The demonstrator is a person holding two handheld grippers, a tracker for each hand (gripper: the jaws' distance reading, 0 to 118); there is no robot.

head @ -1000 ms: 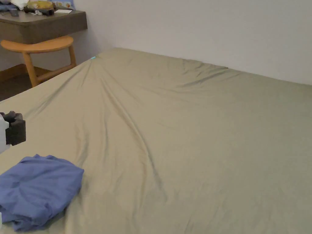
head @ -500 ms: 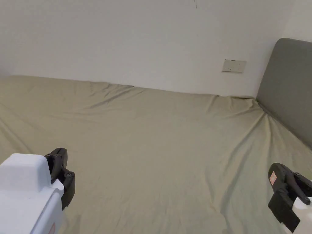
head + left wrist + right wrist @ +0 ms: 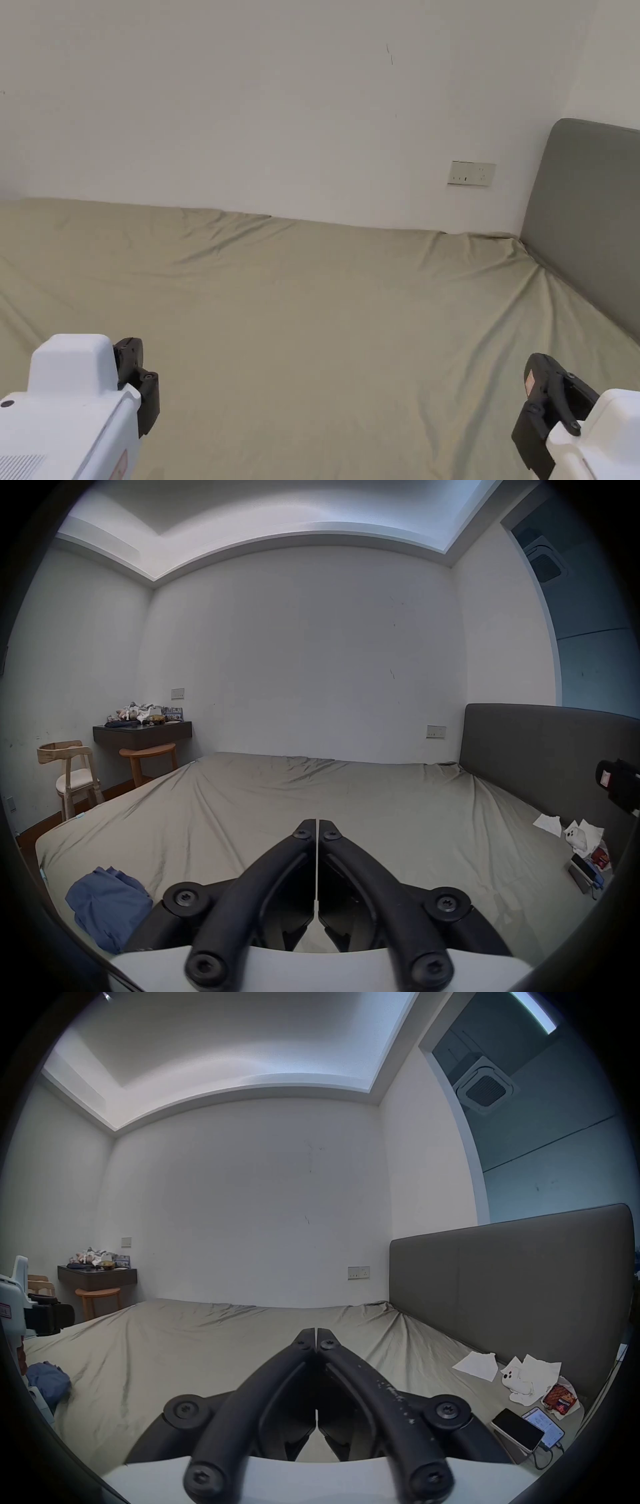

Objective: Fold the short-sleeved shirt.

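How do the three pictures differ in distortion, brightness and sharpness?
Head view: straight lines, even soft light, the bed sheet sharp. Left gripper view: strong fisheye bending, dark round border, bluish light; the shirt looks clear. Right gripper view: the same bending and border; the near base of the right gripper is blurred.

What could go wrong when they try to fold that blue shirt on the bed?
The shirt lies bunched at the bed's near-left edge, so a clumsy tug might drag it off. Both the left gripper and the right gripper are shut and must open first. The phone and tissues could get swept aside.
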